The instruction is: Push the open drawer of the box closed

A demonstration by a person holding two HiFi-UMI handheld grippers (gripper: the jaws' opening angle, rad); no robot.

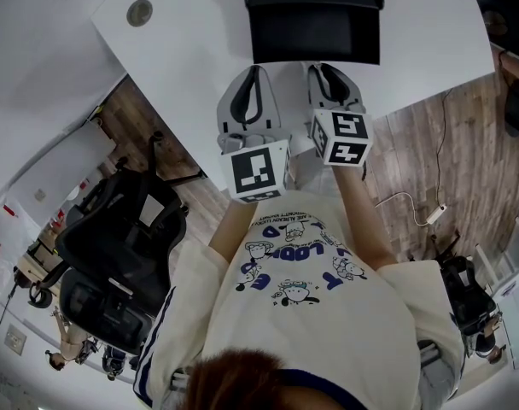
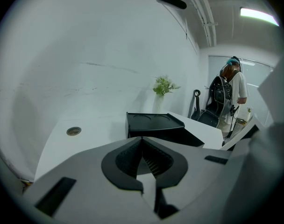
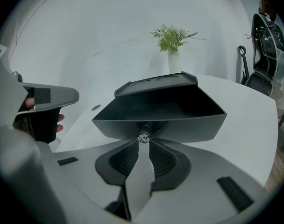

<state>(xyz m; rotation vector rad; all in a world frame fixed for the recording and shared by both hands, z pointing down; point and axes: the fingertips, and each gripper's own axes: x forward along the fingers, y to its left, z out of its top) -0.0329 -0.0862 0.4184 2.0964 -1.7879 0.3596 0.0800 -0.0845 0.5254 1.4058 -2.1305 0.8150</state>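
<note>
Standing well out from the front of the black box (image 3: 156, 84), the drawer (image 3: 160, 120) is open. Its mouth faces the person and nothing shows inside. The box sits on the white table (image 1: 183, 49), back from the table's near edge.

- Small shiny knob (image 3: 143, 137) at the middle of the drawer front, on the side away from the box.
- Right gripper (image 3: 143, 141): jaws drawn narrow, tips pinched on that knob and pointing at the box.
- Left gripper (image 2: 142, 141): jaws closed tip to tip with nothing between them. It hangs just short of the drawer's left corner, touching neither drawer nor box.
- Round grommet (image 1: 139, 12) in the table, well left of the box. Vase of greenery (image 3: 172, 38) beyond the box, against the wall.

Step, as judged: the hold on the knob is made but the push has not begun, since the drawer is out at full length.

Next move, as judged: drive the right gripper straight toward the box along the drawer's run, kept level so the drawer does not cock in its slot. The box looks light and may skid backward. The free left gripper could steady it.
</note>
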